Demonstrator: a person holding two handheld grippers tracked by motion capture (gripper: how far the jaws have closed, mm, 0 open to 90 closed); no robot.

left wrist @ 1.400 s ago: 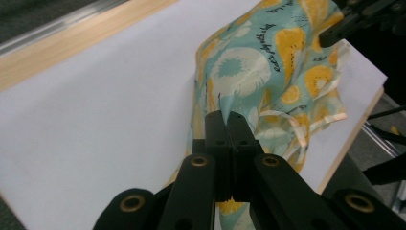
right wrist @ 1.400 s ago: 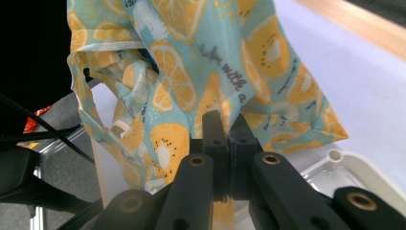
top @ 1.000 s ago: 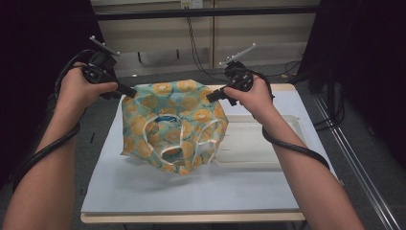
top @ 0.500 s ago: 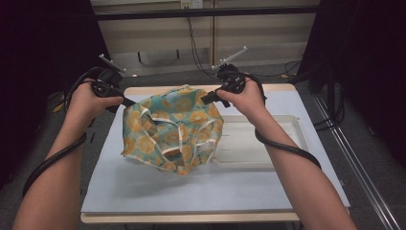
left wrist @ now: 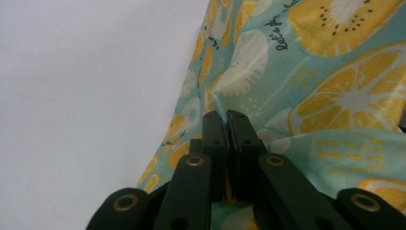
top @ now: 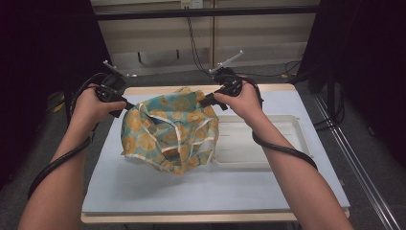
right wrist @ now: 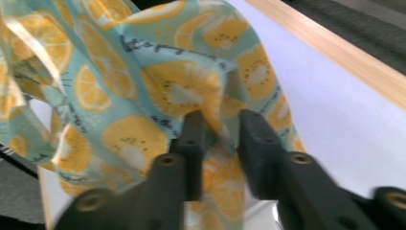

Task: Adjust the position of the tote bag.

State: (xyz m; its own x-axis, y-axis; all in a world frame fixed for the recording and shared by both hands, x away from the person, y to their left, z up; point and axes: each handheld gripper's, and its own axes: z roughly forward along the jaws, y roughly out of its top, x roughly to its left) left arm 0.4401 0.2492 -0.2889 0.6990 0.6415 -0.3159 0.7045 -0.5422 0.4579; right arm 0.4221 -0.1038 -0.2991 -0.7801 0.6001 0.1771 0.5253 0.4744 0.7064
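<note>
The teal cotton cloth printed with orange slices [top: 167, 132] hangs over the white tabletop [top: 143, 191] between both hands, left fingers [left wrist: 214, 139] clenched on its edge, right fingers [right wrist: 191, 139] just loosening, fabric between them.

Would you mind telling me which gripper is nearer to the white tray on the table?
Right. The right gripper is at the patterned cloth's far right corner, just beyond the white tray's far left corner. The left gripper pinches the cloth's opposite corner, the whole cloth away.
</note>
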